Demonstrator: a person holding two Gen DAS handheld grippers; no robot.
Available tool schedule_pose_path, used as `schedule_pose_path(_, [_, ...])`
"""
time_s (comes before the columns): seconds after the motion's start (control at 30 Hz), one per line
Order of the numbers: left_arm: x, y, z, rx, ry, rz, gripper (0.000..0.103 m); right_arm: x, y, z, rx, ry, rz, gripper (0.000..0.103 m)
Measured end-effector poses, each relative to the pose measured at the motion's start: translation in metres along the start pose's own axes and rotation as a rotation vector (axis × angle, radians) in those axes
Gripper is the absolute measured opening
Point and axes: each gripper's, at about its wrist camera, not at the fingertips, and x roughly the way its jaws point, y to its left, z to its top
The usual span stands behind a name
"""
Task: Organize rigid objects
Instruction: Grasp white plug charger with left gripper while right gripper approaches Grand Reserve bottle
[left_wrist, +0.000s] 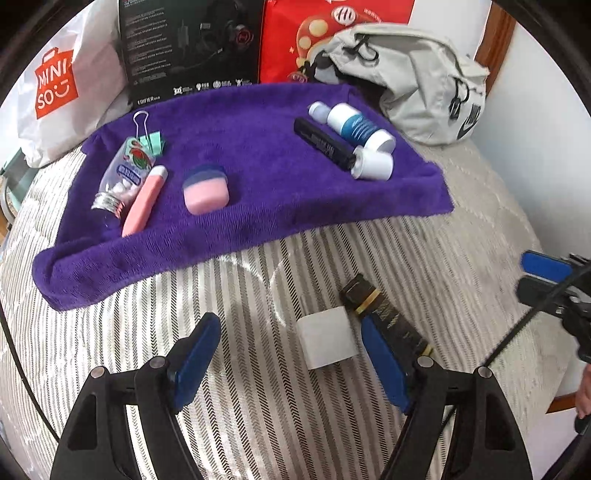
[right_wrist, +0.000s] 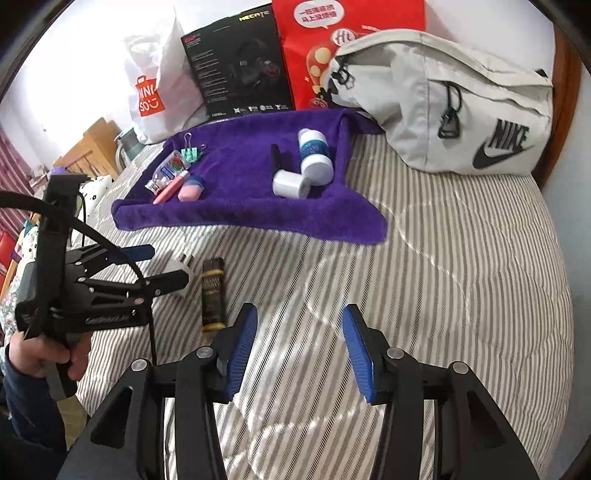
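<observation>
Both the left gripper and right gripper gape empty; the plug and tube lie off the towel, likely awaiting sorting.

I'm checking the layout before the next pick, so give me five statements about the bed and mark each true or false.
1. The white block lies on the purple towel. False: it lies on the striped bedcover, near the towel's front edge.
2. The left claw is open. True.
3. The right claw is shut on the black tube. False: it is open and holds nothing; the tube lies on the bedcover to its left.
4. The pink round container sits on the towel. True.
5. The grey Nike bag sits on the left of the bed. False: it sits at the back right, beside the towel.
</observation>
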Motion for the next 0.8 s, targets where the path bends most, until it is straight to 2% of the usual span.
schedule_pose_path(0.2, [0.011,-0.009,-0.006,0.037,-0.001,0.046,0.067,0.002,-0.013,-0.012,0.035,0.026,-0.015,0.048])
schedule_pose_path(0.27, [0.01,-0.012,-0.009,0.061,-0.011,0.055,0.054,0.004,-0.015,-0.014,0.038,0.038,-0.018,0.048])
schedule_pose_path(0.33, [0.009,-0.012,-0.009,0.077,-0.011,0.06,0.049,0.006,-0.014,-0.015,0.037,0.044,-0.017,0.048])
schedule_pose_path(0.6, [0.013,-0.015,-0.008,0.078,-0.017,0.076,0.048,0.012,-0.007,-0.015,0.024,0.059,0.0,0.048])
schedule_pose_path(0.67, [0.013,-0.016,-0.008,0.084,-0.021,0.056,0.038,0.014,-0.003,-0.014,0.018,0.061,0.005,0.048])
schedule_pose_path(0.7, [0.012,-0.015,-0.008,0.087,-0.022,0.053,0.029,0.015,-0.002,-0.014,0.017,0.061,0.01,0.048])
schedule_pose_path(0.8, [0.01,-0.008,-0.008,0.074,-0.021,0.014,0.026,0.018,0.005,-0.013,0.009,0.06,0.025,0.048])
